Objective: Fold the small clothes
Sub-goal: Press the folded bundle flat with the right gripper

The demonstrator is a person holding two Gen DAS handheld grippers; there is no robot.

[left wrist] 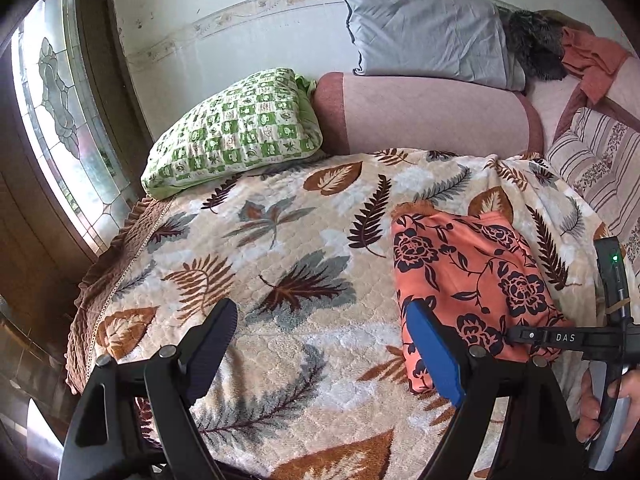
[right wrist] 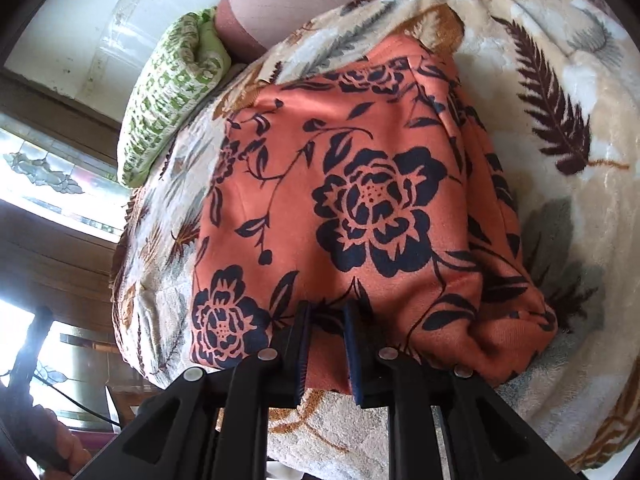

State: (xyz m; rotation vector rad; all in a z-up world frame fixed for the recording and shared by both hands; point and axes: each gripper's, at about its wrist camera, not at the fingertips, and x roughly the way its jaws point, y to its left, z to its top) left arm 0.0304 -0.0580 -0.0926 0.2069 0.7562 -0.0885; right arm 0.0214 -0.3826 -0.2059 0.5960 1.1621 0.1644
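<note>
An orange garment with dark navy flowers (left wrist: 476,276) lies folded into a compact rectangle on the leaf-print blanket (left wrist: 280,248). In the right wrist view it (right wrist: 360,208) fills the middle. My right gripper (right wrist: 327,320) is closed down on the garment's near edge, a fold of cloth pinched between its fingers. It shows at the right in the left wrist view (left wrist: 516,336). My left gripper (left wrist: 320,328) is open and empty above the blanket, its blue-padded finger (left wrist: 434,354) overlapping the garment's left edge.
A green checked pillow (left wrist: 236,132), a pink bolster (left wrist: 428,116) and a grey pillow (left wrist: 432,36) lie at the bed's far side against the wall. A striped cushion (left wrist: 600,168) is at the right. A stained-glass window (left wrist: 60,120) is on the left. The blanket's edge drops off at the left.
</note>
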